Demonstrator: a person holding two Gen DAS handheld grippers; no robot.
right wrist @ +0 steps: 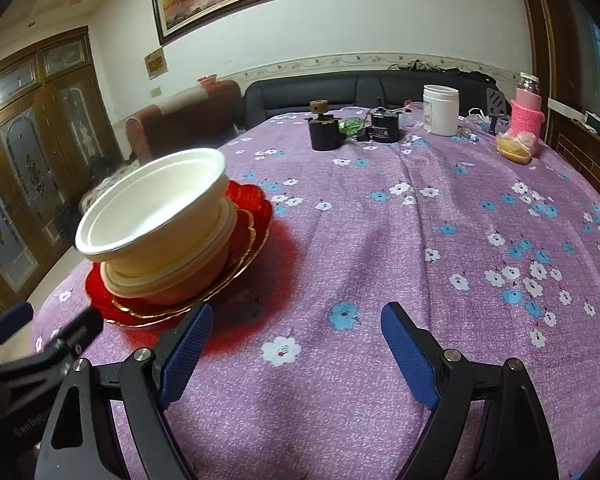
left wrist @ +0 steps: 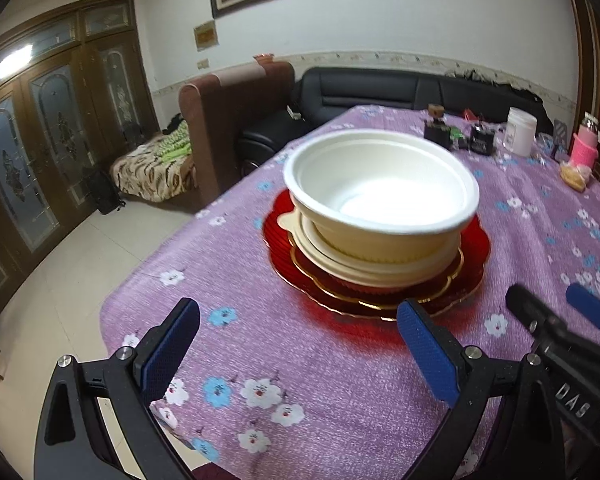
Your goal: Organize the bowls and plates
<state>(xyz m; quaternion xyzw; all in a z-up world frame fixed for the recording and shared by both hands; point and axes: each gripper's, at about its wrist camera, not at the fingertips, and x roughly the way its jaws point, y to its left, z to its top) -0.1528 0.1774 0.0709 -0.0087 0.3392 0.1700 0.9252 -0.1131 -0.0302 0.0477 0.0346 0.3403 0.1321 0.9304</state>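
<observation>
The bowls (left wrist: 380,200) sit nested on the red plates (left wrist: 452,296), one stack on the worktop (right wrist: 380,240). Both grippers, left (left wrist: 298,344) and right (right wrist: 298,354), hover before the stack, jaws released and empty. Stacking looks finished.

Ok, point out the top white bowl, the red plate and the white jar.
top white bowl (left wrist: 380,196), left wrist view, inside floor.
red plate (left wrist: 452,292), left wrist view, front rim.
white jar (right wrist: 441,114), right wrist view, side wall.

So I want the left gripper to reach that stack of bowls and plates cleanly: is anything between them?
Nothing visible: only bare purple tablecloth lies between the open left gripper and the stack.
</observation>
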